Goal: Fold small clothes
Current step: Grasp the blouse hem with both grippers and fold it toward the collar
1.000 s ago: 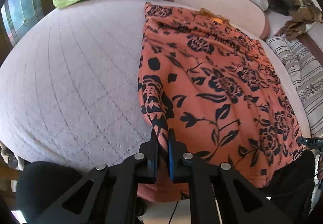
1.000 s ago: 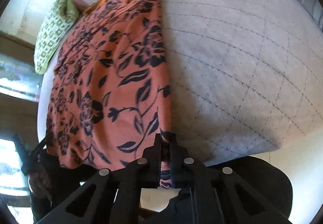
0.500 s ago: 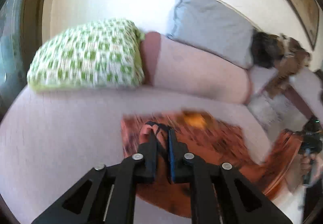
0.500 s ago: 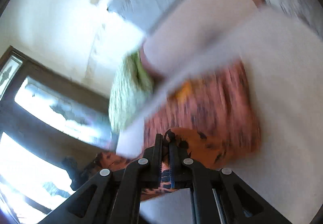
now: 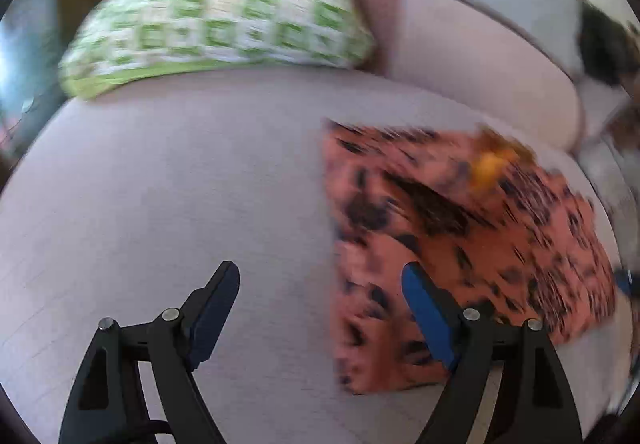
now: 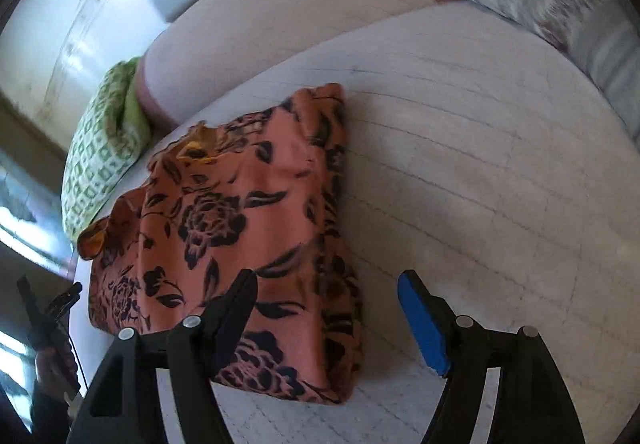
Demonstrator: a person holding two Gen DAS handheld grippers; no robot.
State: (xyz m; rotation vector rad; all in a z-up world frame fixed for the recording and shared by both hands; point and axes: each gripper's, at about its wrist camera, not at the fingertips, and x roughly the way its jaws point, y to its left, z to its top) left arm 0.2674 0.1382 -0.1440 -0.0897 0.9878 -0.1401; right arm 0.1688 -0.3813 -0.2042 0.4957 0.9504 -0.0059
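An orange garment with a dark floral print (image 6: 244, 228) lies folded on the pale quilted bed (image 6: 480, 172), near a green-and-white checked pillow (image 5: 224, 16). The left tongs (image 5: 320, 292) are spreading, nothing between their fingers; the garment's left edge lies beyond and beneath the blue-padded right finger (image 5: 424, 308), while the left finger stands over bare bedcover. The right tongs (image 6: 326, 296) are also spreading and empty; the garment lies under and beyond their dark left finger (image 6: 236, 308), its right edge between the two fingers, the blue-padded one over bare quilt.
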